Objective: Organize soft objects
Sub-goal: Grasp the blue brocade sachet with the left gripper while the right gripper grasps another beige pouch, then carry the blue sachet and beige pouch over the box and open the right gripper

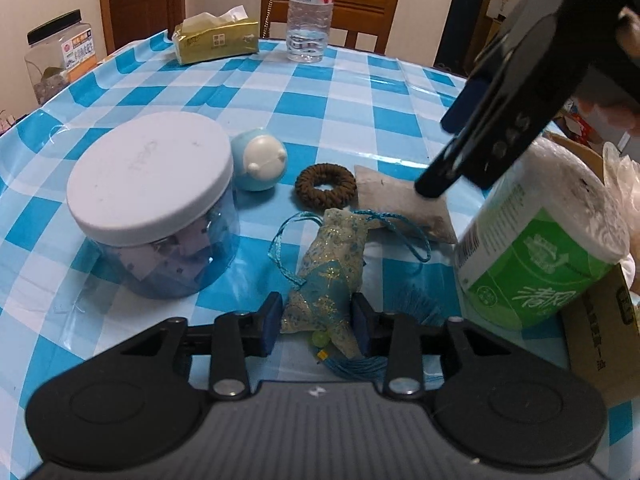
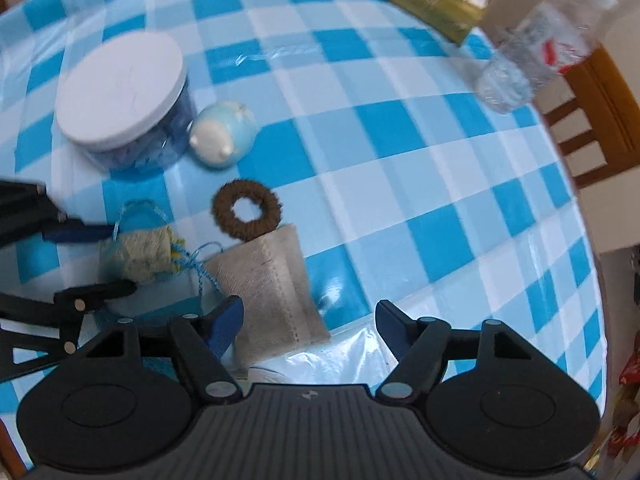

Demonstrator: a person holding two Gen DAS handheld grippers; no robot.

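Brocade sachet (image 1: pixel 328 264) is lying lengthwise between the left gripper (image 1: pixel 318 318) pads, which are pinching its near end on the tablecloth; rightward, the right gripper (image 2: pixel 310 326) is hovering spread apart, grey pouch (image 2: pixel 276 284) running away beside its left finger

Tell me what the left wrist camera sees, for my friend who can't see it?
The left gripper pinches a blue-and-gold fabric sachet on a blue checked tablecloth. Behind it lie a brown braided ring and a grey pouch.

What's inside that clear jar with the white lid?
Through the jar wall, pale lilac and blue patterned pieces show, maybe folded cloth or paper. The white lid hides everything higher up.
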